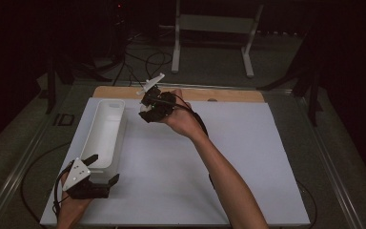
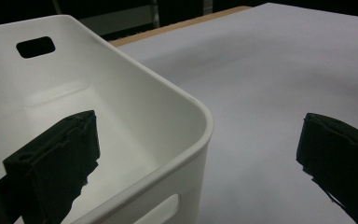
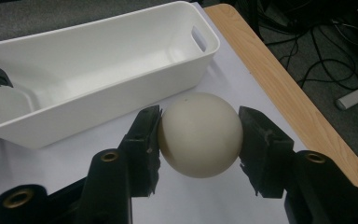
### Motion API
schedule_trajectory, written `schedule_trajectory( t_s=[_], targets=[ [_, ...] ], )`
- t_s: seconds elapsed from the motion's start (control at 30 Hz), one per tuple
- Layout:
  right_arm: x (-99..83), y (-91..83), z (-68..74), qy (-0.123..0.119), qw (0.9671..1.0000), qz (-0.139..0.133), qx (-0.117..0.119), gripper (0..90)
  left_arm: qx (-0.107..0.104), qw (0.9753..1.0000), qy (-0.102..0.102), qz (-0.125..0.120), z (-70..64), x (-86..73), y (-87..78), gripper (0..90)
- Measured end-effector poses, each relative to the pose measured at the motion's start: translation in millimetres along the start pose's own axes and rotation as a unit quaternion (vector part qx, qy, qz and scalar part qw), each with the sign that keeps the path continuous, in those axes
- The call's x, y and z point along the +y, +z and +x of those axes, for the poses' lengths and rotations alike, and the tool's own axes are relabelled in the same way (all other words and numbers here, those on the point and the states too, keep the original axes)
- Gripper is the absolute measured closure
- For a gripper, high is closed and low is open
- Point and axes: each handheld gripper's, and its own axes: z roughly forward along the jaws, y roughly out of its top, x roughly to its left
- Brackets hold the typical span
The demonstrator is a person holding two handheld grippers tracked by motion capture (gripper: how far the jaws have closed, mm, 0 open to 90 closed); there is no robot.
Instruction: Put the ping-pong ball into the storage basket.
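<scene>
While right tool (image 3: 199,140) clamps cream ball (image 3: 199,134), left tool (image 2: 196,158) gapes astride white bin (image 2: 168,107) corner, white mat (image 1: 248,162) beneath

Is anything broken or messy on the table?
Nothing stands out. The white bin sits upright and empty on the white mat, and the right gripper holds a smooth cream ball, uncracked.

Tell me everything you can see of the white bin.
The white bin is a long, smooth, plastic-looking tray with rounded corners and a slot handle cut in each end wall. It stands upright and empty on the white table sheet, near its left edge. The left hand-held gripper, open, straddles a near corner of its rim.
</scene>
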Motion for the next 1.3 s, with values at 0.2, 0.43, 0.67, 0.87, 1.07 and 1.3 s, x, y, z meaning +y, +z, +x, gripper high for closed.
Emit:
schedule_trajectory(
  t_s=[0.2,0.43,0.67,0.87,1.07,1.3],
  targets=[
    [2.3,3.1,2.5,0.001,1.0,-0.002,0.005,50.3,0.0,1.0,0.0,0.0,0.0,0.0,-0.1,0.0],
    [6.7,6.0,5.3,-0.004,1.0,-0.003,0.007,50.3,0.0,1.0,0.0,0.0,0.1,-0.1,0.0,0.0],
    [11.7,7.7,8.8,-0.006,0.9999,-0.004,0.011,50.3,0.0,1.0,0.001,-0.001,0.2,0.0,-0.1,0.0],
    [14.8,10.5,11.9,-0.009,0.9998,-0.006,0.014,50.3,0.0,1.0,0.001,-0.001,0.2,0.0,0.0,0.0],
    [18.8,11.3,15.0,-0.012,0.9998,-0.009,0.015,50.3,-0.001,1.0,-0.001,-0.002,0.1,0.0,0.0,0.0],
    [22.1,13.1,18.8,-0.017,0.9996,-0.009,0.02,50.3,0.0,1.0,0.0,-0.001,0.1,0.0,0.0,0.0]
  ],
)
